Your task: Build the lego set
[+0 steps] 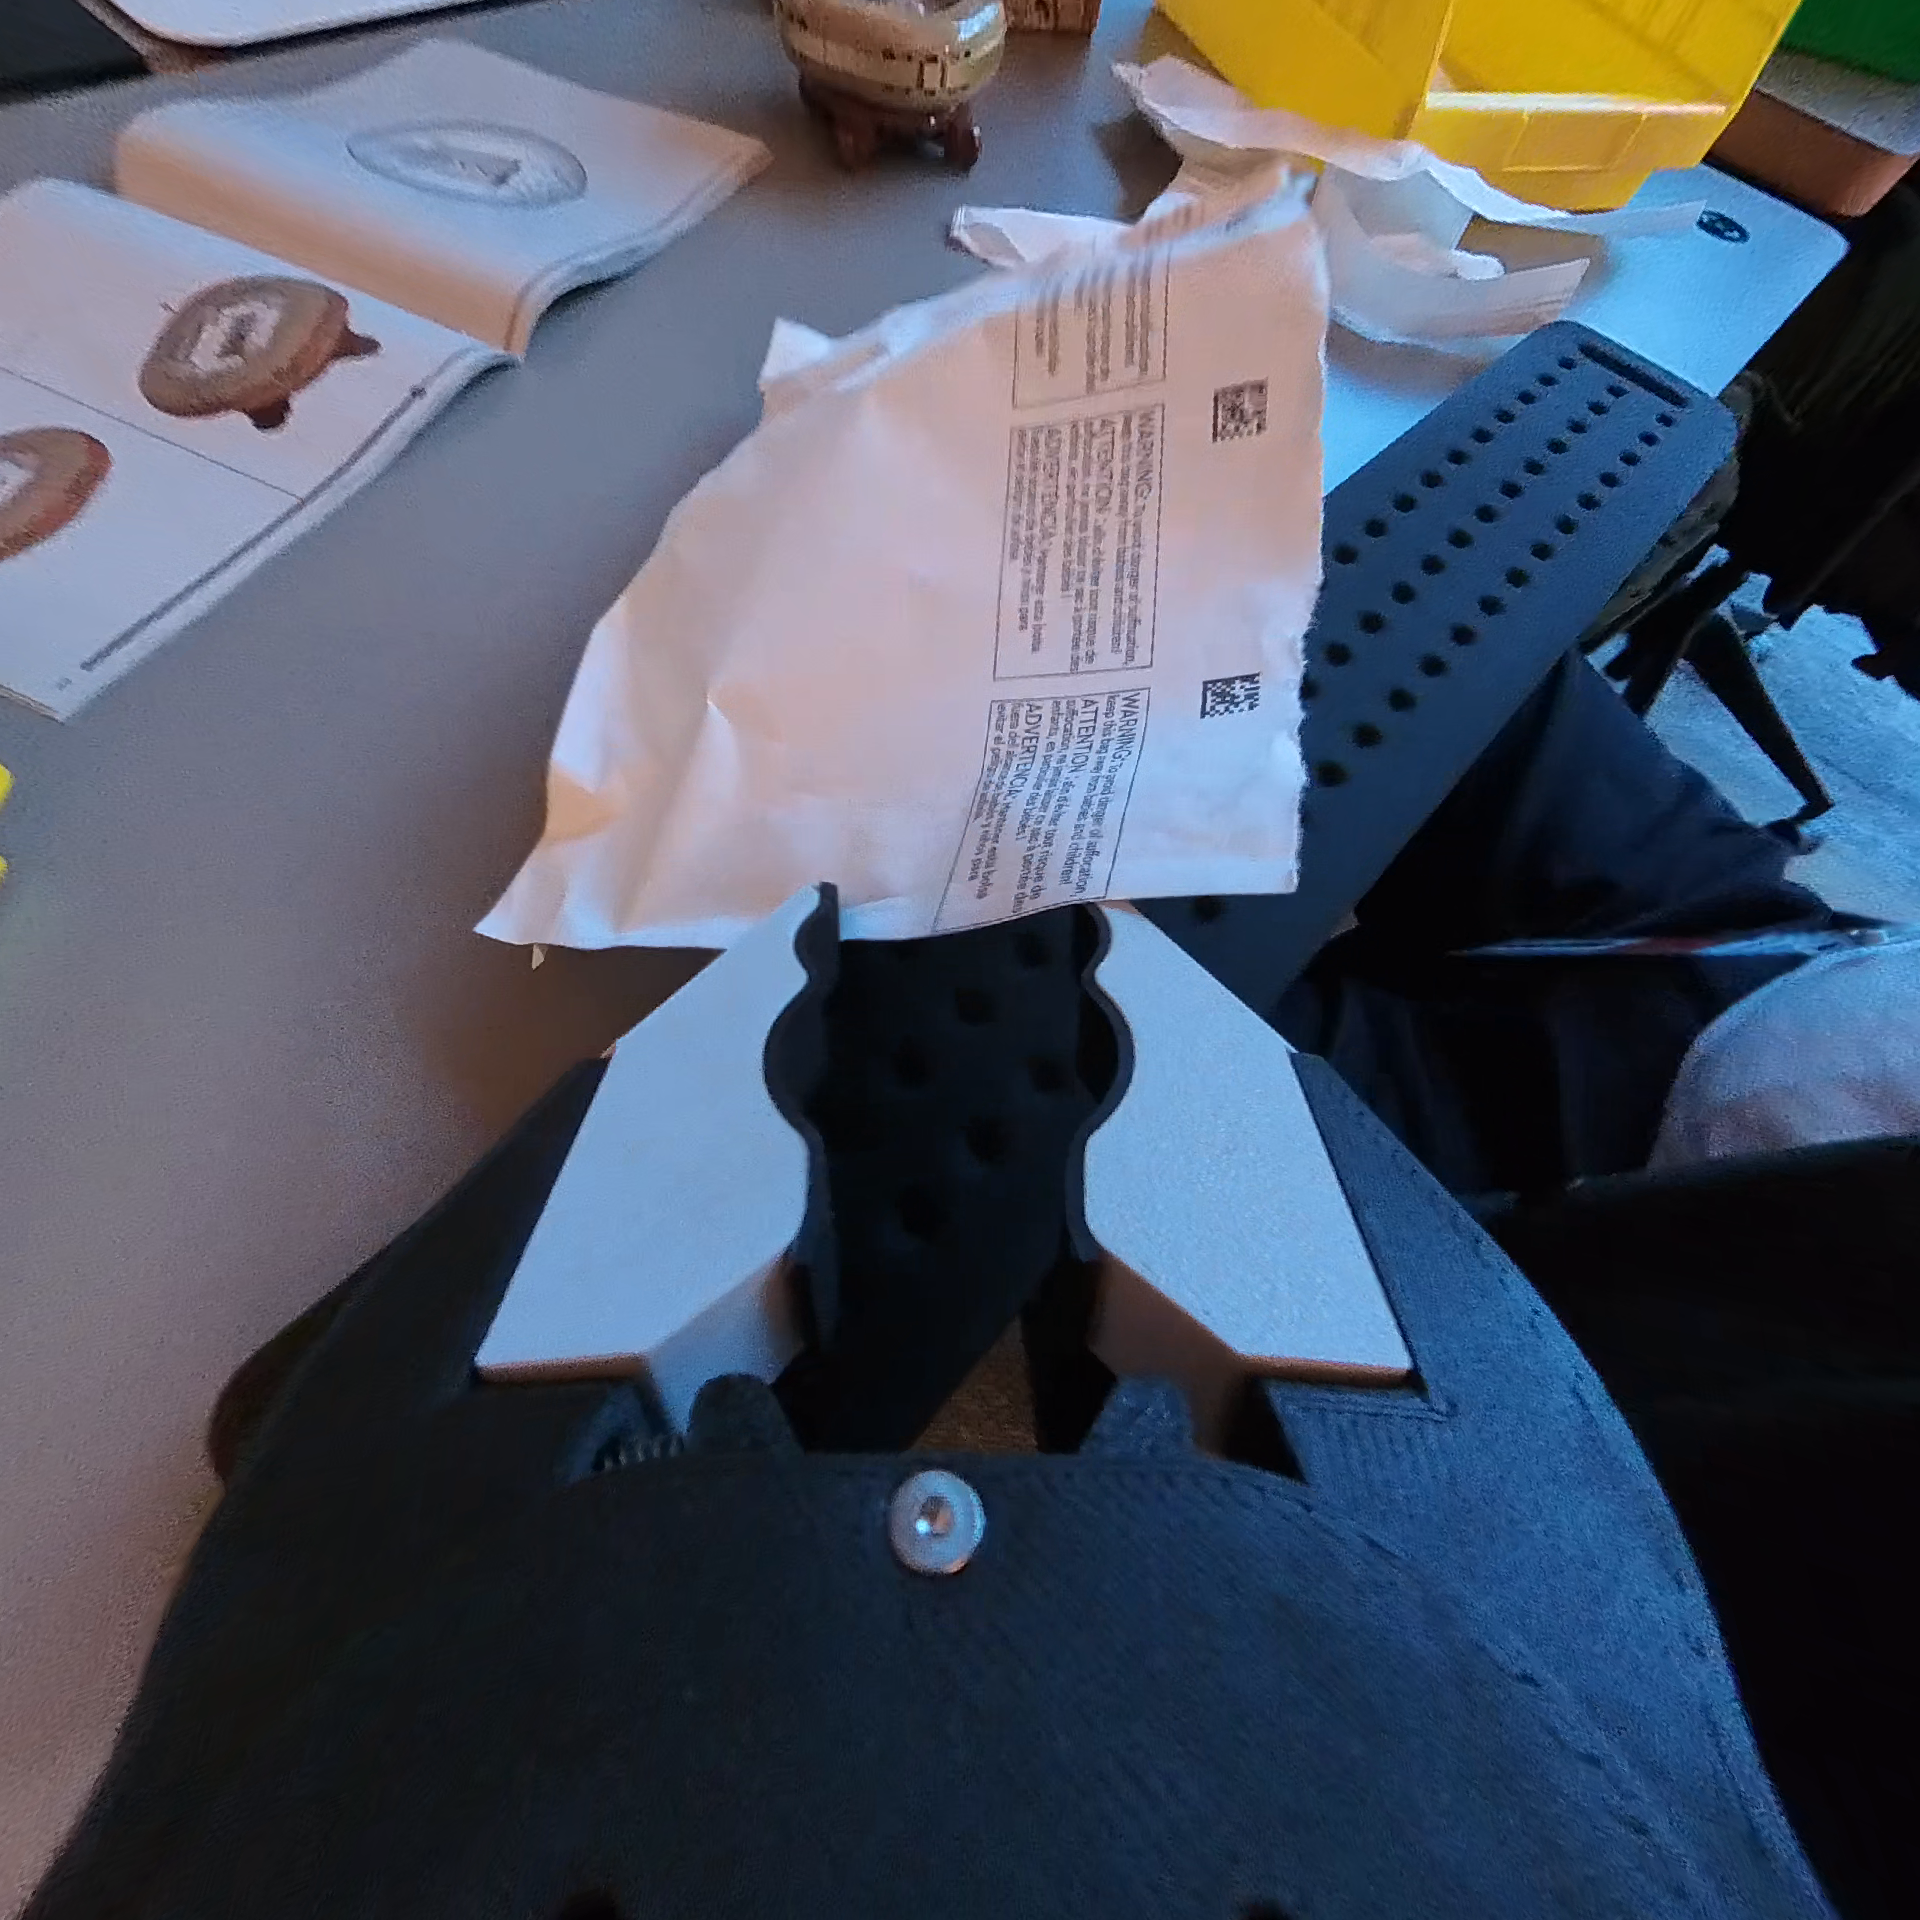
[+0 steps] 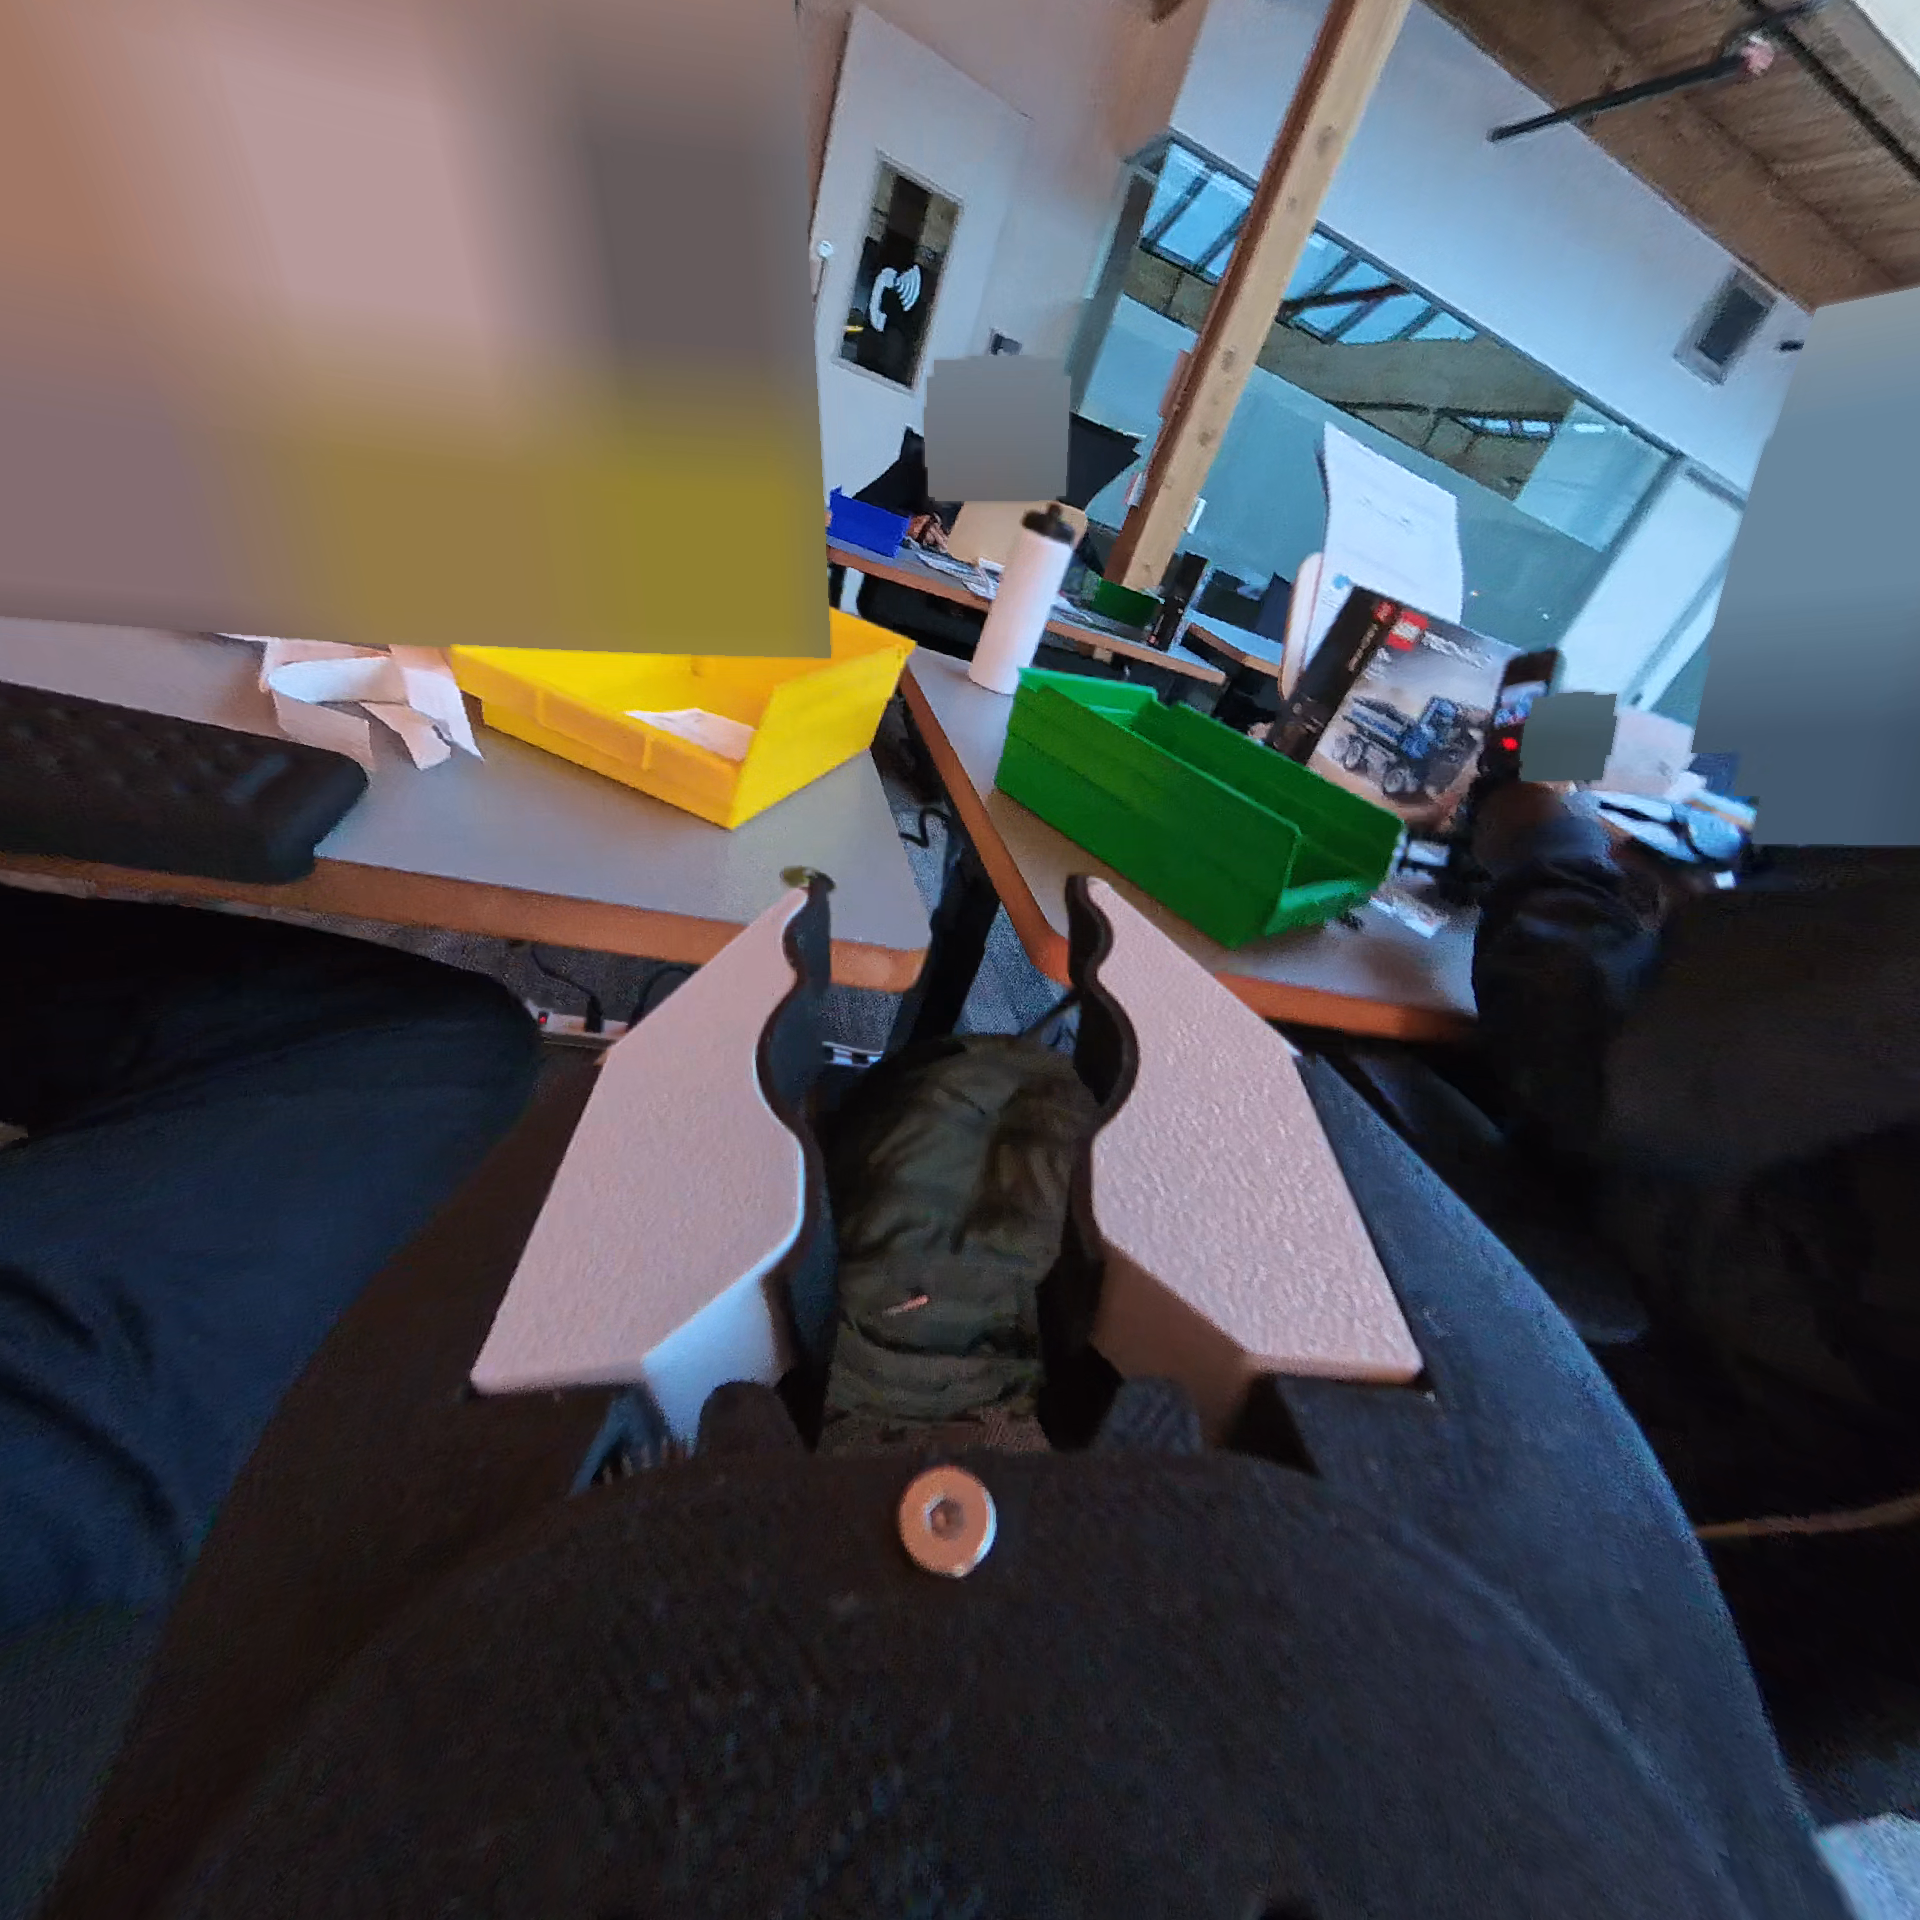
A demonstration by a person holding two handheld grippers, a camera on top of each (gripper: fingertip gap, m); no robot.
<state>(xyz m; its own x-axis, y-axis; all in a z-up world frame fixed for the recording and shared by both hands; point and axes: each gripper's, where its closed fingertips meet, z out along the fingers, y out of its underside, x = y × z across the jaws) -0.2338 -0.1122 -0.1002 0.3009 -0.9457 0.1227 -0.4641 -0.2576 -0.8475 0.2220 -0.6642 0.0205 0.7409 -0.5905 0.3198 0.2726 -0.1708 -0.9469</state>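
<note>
The left gripper (image 1: 961, 920) is sitting low over the grey table (image 1: 343, 852) with its fingers parted by a clear gap. A white paper bag (image 1: 935, 644), torn along its right edge and bearing printed panels, is standing with its lower edge right at the fingertips; whether the tips are pinching that edge cannot be told. A black perforated pad (image 1: 1496, 582) is lying under and to the right of the bag, running off toward the table edge.

An open booklet (image 1: 239, 384) is lying at the left, showing pictures of a brown round build. Beyond it, at the top of the left wrist view, the part-built brown and tan model (image 1: 894, 73) is standing on the table. Crumpled white paper (image 1: 1382, 208) is lying just in front of a yellow bin (image 1: 1538, 114).

The right gripper (image 2: 951, 909) is hanging off the table, below its edge, fingers apart and holding nothing. Between them a dark green bag (image 2: 956, 1195) on the floor is showing. In the right wrist view the yellow bin (image 2: 707, 727) is sitting on the near table, with a green bin (image 2: 1195, 800) and a white bottle (image 2: 1023, 603) on the neighbouring one. A boxed set (image 2: 1392, 707) is standing behind the green bin.
</note>
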